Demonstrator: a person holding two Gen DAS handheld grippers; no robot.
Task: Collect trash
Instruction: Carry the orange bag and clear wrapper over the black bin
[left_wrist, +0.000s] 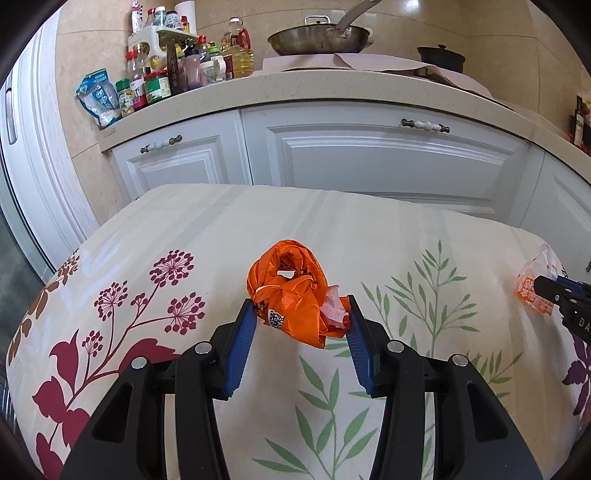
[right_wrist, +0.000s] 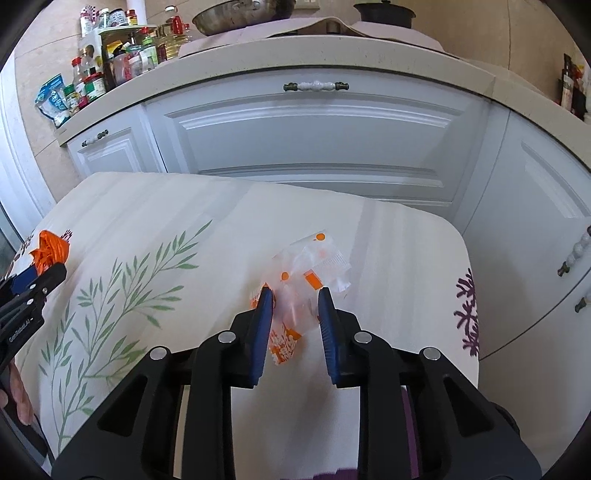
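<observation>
The left gripper (left_wrist: 300, 314) stands half open, pads pinching an orange bag (left_wrist: 291, 295) between its tips; the right gripper (right_wrist: 295, 301) is narrowed around a clear wrapper (right_wrist: 308, 269). Its left pad touches the wrapper; right-pad contact I cannot tell.

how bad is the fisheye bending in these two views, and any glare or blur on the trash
Left wrist view: strong barrel distortion, the counter edge bows upward and the corners go black; the orange bag is sharp, with soft glare on the wall tile. Right wrist view: the same bending on the cabinet door; the clear wrapper looks washed out against the pale tablecloth, with slight softness near the fingers.
</observation>
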